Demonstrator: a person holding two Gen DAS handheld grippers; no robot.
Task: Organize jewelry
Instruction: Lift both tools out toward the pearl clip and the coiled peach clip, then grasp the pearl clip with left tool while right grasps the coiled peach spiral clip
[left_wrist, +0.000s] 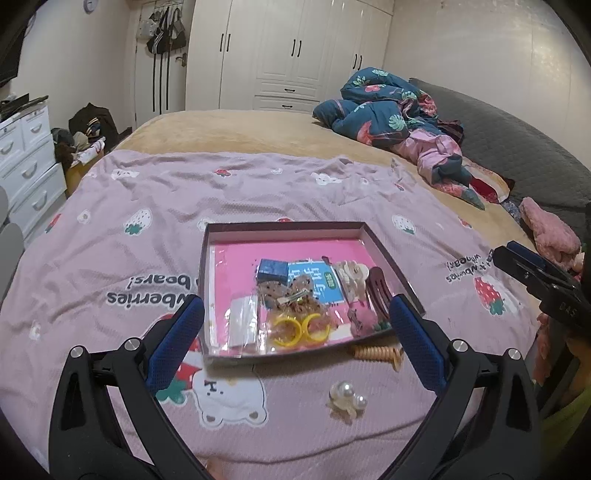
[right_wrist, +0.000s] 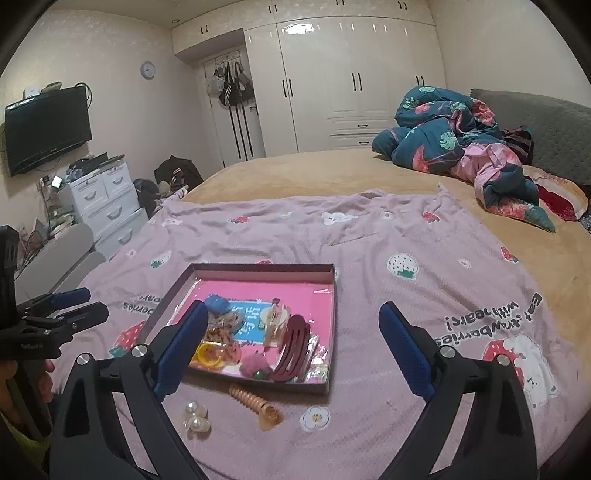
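Note:
A shallow dark box (left_wrist: 280, 226) (right_wrist: 258, 266) with a pink lining lies on the pink strawberry blanket. It holds a maroon hair claw (left_wrist: 378, 291) (right_wrist: 291, 341), yellow hoops (left_wrist: 295, 328) (right_wrist: 207, 356), a small blue box (left_wrist: 272, 270) and other pieces. Outside its near edge lie a pearl clip (left_wrist: 347, 402) (right_wrist: 195, 417) and a tan spiral clip (left_wrist: 376, 352) (right_wrist: 255, 404). My left gripper (left_wrist: 295, 321) is open and empty, hovering over the box's near edge. My right gripper (right_wrist: 293, 332) is open and empty, near the box's right side.
The blanket (left_wrist: 258, 192) covers a bed with a tan sheet (right_wrist: 314, 170). A bundled blue floral quilt (left_wrist: 388, 107) (right_wrist: 450, 129) lies at the far right. White drawers (right_wrist: 107, 199) and a wall television (right_wrist: 46, 127) stand left of the bed.

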